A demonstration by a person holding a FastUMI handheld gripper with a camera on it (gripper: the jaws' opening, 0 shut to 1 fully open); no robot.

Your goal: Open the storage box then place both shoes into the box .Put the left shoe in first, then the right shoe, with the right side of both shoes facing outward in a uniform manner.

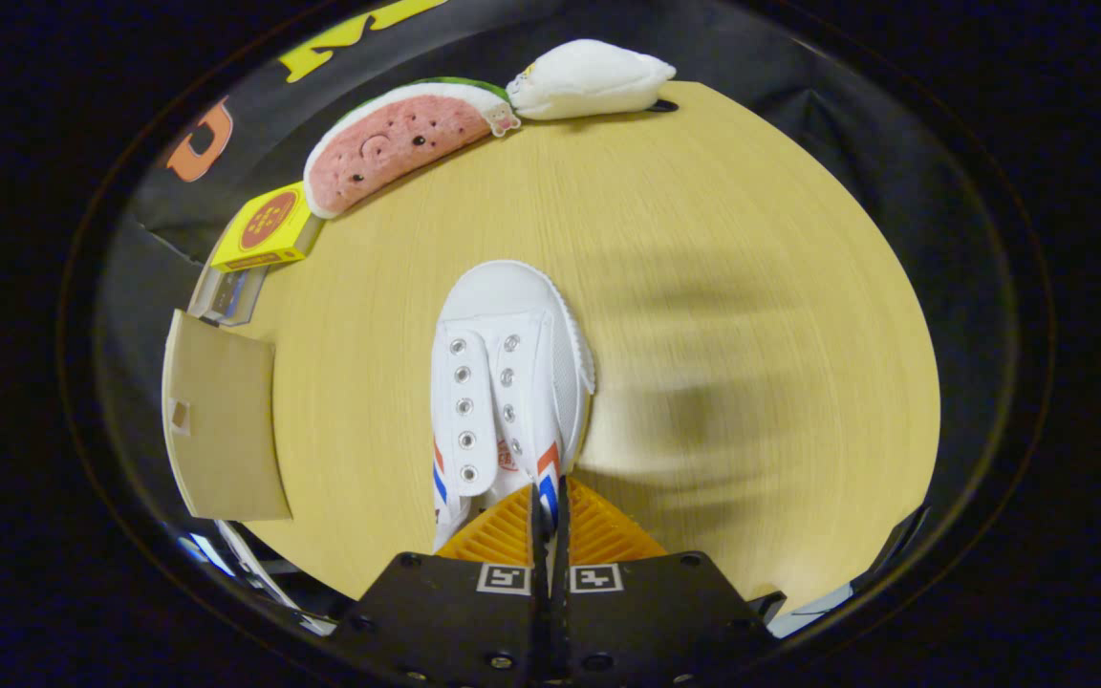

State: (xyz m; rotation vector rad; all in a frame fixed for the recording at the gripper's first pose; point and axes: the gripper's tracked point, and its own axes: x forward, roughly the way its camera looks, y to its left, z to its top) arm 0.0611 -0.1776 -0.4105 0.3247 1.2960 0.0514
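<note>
A white canvas shoe without laces, with red and blue stripes on its sides, hangs toe-forward above the wooden table. My gripper is shut on the shoe's right side wall near the heel opening, with the fingers pressed close together on the fabric. The shoe's rear end is hidden behind the fingers. To the left of the fingers lies a brown cardboard panel, likely the storage box or its lid, seen only in part.
At the table's far side lie a watermelon-slice plush and a white plush. A small yellow box sits left of the watermelon. A soft shadow falls on the tabletop right of the shoe.
</note>
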